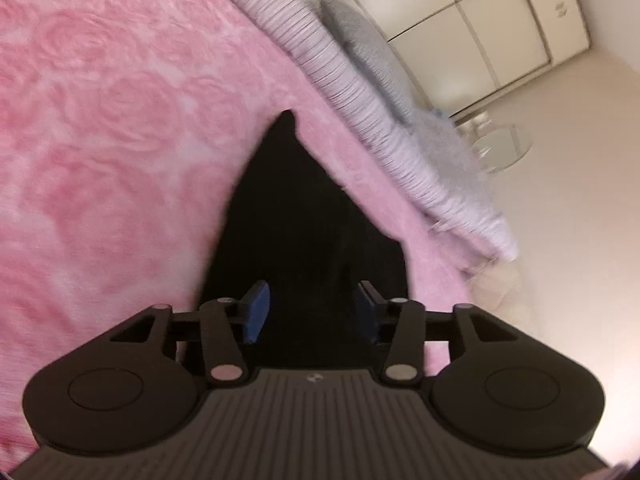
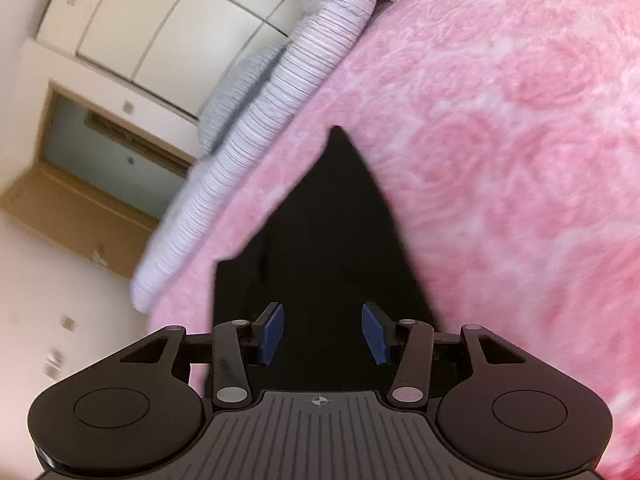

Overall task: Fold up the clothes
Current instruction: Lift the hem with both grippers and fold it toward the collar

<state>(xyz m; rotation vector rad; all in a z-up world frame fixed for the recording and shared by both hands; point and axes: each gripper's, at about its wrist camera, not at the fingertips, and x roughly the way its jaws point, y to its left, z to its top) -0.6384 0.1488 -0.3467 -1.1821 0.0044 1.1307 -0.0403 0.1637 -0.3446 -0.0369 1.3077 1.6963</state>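
A black garment (image 1: 304, 216) lies on a pink rose-patterned bedspread (image 1: 112, 120). In the left wrist view it runs from between the fingers to a pointed corner ahead. My left gripper (image 1: 310, 310) is open, its blue pads (image 1: 258, 308) standing apart over the black cloth. The right wrist view shows the black garment (image 2: 336, 220) the same way, narrowing to a point. My right gripper (image 2: 323, 334) is open, blue pads (image 2: 272, 334) apart above the cloth. Neither gripper holds anything.
A striped lilac quilt (image 1: 344, 80) and a grey pillow (image 1: 368, 52) lie along the bed's edge. Beyond are cream floor (image 1: 568, 184), white wardrobe doors (image 1: 480, 20), and in the right wrist view a wooden-framed door (image 2: 92, 160). Both views are motion-blurred.
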